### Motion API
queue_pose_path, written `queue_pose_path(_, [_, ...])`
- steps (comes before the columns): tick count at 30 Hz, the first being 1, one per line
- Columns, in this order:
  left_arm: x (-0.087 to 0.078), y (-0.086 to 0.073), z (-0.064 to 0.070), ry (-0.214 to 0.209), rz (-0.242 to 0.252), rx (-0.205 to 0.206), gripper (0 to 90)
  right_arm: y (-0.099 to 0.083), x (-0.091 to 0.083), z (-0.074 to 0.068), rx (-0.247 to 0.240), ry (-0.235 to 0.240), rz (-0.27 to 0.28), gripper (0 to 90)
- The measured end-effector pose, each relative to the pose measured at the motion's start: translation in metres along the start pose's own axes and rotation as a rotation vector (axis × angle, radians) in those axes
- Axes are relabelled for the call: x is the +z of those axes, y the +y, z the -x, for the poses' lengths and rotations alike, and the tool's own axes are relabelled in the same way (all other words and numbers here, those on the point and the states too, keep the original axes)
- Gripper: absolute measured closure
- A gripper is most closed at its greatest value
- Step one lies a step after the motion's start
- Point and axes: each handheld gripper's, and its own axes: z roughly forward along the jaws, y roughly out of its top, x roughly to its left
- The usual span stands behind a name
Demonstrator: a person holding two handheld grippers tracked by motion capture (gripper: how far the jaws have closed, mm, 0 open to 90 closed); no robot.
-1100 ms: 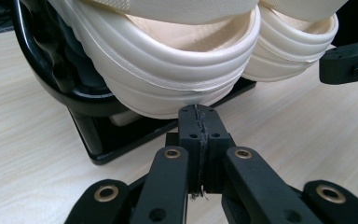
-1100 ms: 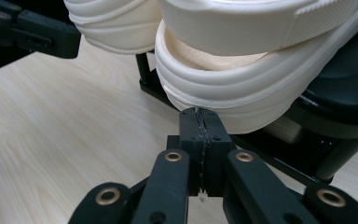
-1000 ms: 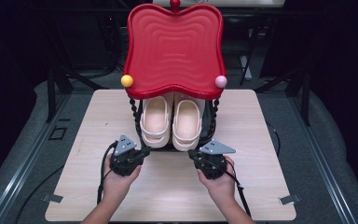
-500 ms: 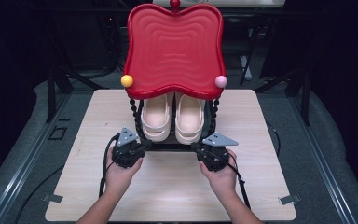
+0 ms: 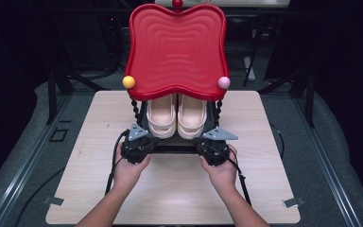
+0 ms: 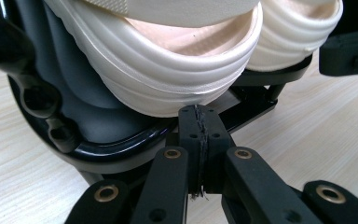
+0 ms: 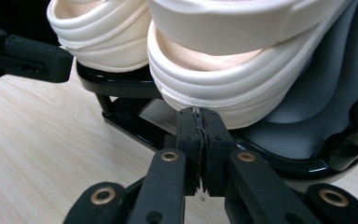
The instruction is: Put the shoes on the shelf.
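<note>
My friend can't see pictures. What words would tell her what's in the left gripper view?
The left gripper, its two black jaws pressed shut, points at the heel of a cream sandal sitting on a black rack. A second cream sandal sits beside it, and the light wooden table lies below.

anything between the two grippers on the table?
In the high view, between the left gripper and right gripper sit the heels of the cream sandals on the black rack's lower shelf.

Tool [image 6: 199, 122] closed under cream sandal [image 6: 168, 79]
</note>
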Motion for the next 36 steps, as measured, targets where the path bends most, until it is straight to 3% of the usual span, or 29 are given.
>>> queue_pose_path(14, [0.019, -0.001, -0.006, 0.036, -0.034, -0.036, 89.4, -0.001, 0.015, 0.004, 0.009, -0.027, -0.01, 86.0])
queue_pose_path(22, [0.023, 0.0, -0.007, 0.013, -0.032, -0.069, 89.4, 0.001, 0.021, 0.004, 0.016, -0.026, -0.015, 86.0])
queue_pose_path(36, [0.023, -0.001, -0.006, 0.013, -0.026, -0.056, 87.3, 0.0, 0.021, 0.005, 0.017, -0.032, -0.009, 83.1])
